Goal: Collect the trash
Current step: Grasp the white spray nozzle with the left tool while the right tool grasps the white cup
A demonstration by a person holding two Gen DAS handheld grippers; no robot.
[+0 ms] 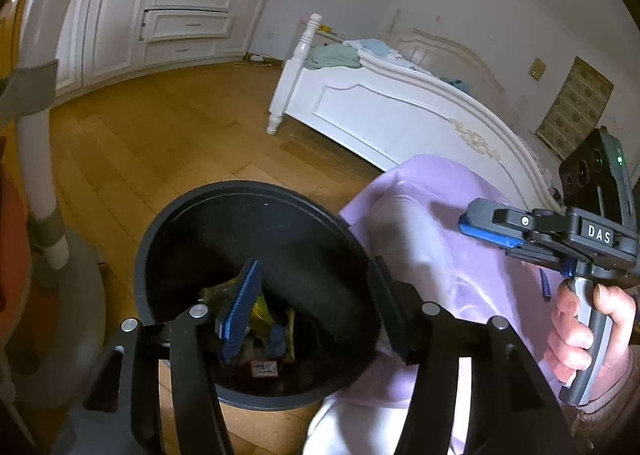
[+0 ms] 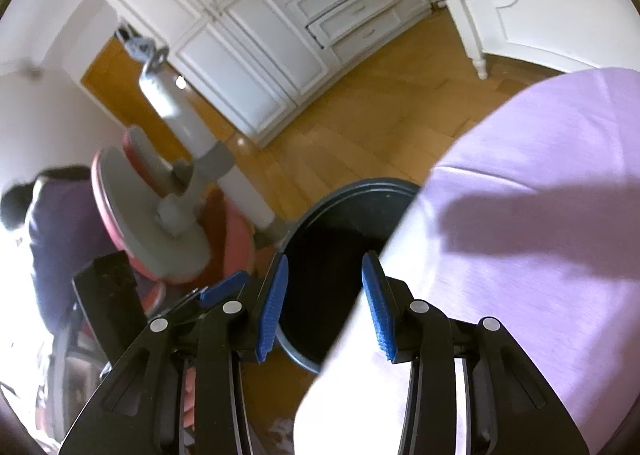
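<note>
A black round trash bin (image 1: 256, 199) stands on the wooden floor. Colourful wrappers and scraps (image 1: 276, 335) lie at its bottom. My left gripper (image 1: 316, 311) hangs over the bin's mouth, open and empty. My right gripper (image 2: 326, 307) is open and empty, held above the bin's rim (image 2: 360, 187). In the left wrist view the right gripper (image 1: 492, 225) shows at the right, above the person's lilac-clad leg (image 1: 432, 247). In the right wrist view the left gripper's blue finger pad (image 2: 224, 287) shows at the lower left.
A white bed (image 1: 384, 107) stands behind the bin. A white wardrobe with drawers (image 1: 184, 15) lines the far wall. A pink and grey chair (image 2: 168, 215) on a white post (image 1: 36, 159) stands left of the bin. A person in dark purple (image 2: 60, 223) is at far left.
</note>
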